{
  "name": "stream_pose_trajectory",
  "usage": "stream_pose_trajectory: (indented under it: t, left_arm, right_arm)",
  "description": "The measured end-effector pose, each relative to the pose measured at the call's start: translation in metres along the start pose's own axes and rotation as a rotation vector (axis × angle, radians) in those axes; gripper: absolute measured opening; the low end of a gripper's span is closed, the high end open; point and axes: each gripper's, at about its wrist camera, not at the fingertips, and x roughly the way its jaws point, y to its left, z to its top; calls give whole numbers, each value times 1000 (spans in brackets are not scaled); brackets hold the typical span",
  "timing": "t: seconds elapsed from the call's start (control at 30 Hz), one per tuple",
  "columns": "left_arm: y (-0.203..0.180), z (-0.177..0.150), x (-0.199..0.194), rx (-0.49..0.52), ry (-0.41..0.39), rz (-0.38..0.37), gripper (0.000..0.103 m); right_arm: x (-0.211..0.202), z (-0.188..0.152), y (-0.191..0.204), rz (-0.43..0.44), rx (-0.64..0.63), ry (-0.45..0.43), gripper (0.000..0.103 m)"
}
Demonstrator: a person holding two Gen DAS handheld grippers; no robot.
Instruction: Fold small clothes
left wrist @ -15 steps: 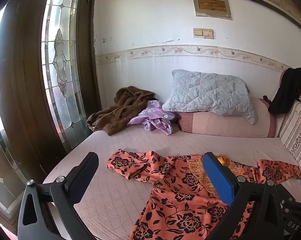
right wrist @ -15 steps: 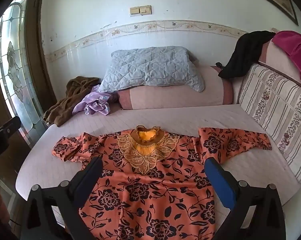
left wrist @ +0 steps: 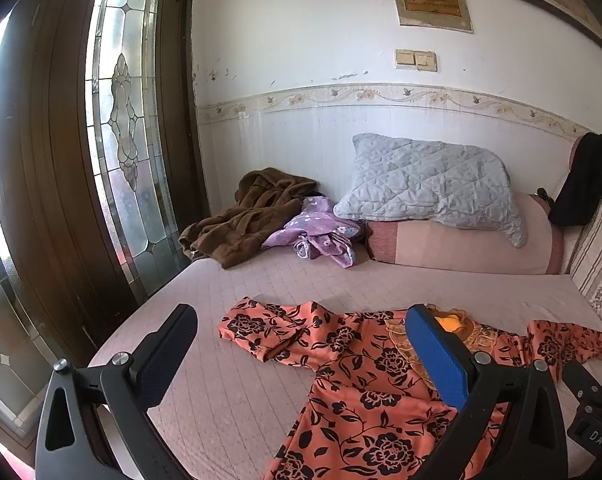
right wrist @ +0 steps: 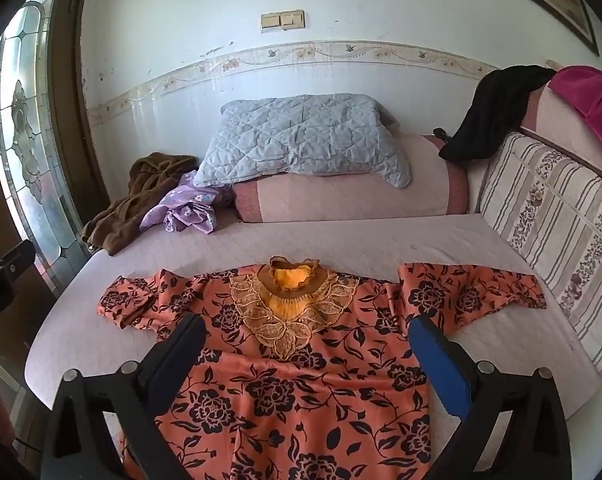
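An orange dress with black flowers [right wrist: 301,384] lies flat on the pink bed [right wrist: 341,240], front up, gold lace collar [right wrist: 293,304] toward the wall and both sleeves spread out. Its left sleeve [left wrist: 269,332] is partly folded on itself. My right gripper [right wrist: 305,364] is open and empty, hovering above the chest of the dress. My left gripper [left wrist: 301,344] is open and empty, above the left sleeve and shoulder of the dress [left wrist: 373,392].
A brown robe [left wrist: 253,216] and a purple garment [left wrist: 321,232] lie bunched at the back left. A grey quilted pillow [right wrist: 305,140] rests on a pink bolster [right wrist: 349,196]. A striped cushion [right wrist: 557,224], black cloth [right wrist: 493,112] and magenta cloth [right wrist: 593,96] are right. A glass-panelled door [left wrist: 113,152] stands left.
Both grippers have shifted very slightly; the dress lies as before.
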Motion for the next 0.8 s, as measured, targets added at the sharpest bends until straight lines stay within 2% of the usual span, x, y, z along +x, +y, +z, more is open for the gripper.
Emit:
stream_pose_trajectory:
  t: [0.1,0.23,0.33,0.4,0.47,0.57,0.8]
  left_arm:
    - [0,1,2,-2,1,1,103]
    - [0,4,4,-72,24,-32,103]
    - [1,5,5,-81,31,-37,103]
    - [1,5,5,-77,31,-38,103]
    - [0,5,5,-12,-9,-3,103]
    - [-2,5,7,15,-22,13,103]
    - [-19,7,28,43,1,18,103]
  right_arm:
    - [4,3,1,2,3,1,103]
    - [6,4,2,-3,-4,-5,103]
    - [5,4,3,-1,-3,-9,103]
    - [4,3,3,-1,-6,-11,103]
    - [4,4,3,-3,-12,-13,103]
    - [4,6,3,0,-6,-16,103]
    - [19,8,-1,-10,-6,-16,103]
